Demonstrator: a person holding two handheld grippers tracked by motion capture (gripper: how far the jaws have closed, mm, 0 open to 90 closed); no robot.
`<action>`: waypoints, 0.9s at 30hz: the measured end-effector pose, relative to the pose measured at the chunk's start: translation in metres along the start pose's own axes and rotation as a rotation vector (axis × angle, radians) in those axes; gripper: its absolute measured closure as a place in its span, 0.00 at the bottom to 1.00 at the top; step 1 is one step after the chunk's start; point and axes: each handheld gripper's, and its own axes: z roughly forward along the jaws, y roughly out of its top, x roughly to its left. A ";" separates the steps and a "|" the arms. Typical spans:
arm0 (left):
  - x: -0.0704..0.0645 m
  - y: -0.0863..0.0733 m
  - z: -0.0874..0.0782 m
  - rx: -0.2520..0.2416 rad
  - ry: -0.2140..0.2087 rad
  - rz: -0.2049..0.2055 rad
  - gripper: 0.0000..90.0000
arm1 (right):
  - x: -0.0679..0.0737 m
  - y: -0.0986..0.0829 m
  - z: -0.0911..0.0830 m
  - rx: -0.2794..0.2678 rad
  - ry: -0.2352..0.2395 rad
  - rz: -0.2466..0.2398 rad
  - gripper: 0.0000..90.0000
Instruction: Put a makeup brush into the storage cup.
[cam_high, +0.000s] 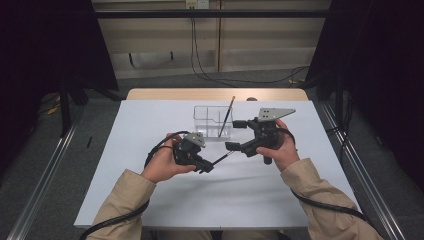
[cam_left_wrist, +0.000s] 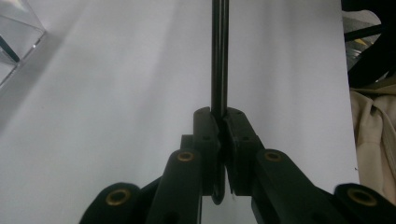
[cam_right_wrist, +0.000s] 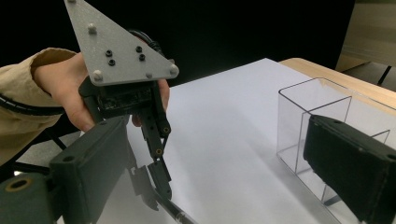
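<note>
We see a white desk (cam_high: 150, 190) on grey floor (cam_high: 45, 165), metal rails (cam_high: 47, 170) either side, black curtains (cam_high: 45, 40) flanking a pale wall (cam_high: 260, 45) with dangling cables (cam_high: 200, 65).

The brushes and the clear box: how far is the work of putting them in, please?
Done: one brush already stands leaning in the clear box. In hand: the left gripper has its jaws shut on a second brush, held low over the table, and the right gripper is open beside its tip. Left: carrying this brush to the box and letting go.
</note>
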 end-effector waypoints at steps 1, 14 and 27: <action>0.000 0.000 -0.001 -0.007 -0.003 0.000 0.94 | 0.000 0.000 0.000 -0.004 -0.001 0.001 0.07; 0.001 -0.005 -0.003 -0.156 -0.003 -0.036 0.94 | 0.000 0.000 0.002 -0.006 0.006 0.003 0.09; 0.002 -0.004 -0.007 -0.294 0.015 -0.058 0.94 | 0.001 0.001 0.001 -0.002 0.001 -0.012 0.14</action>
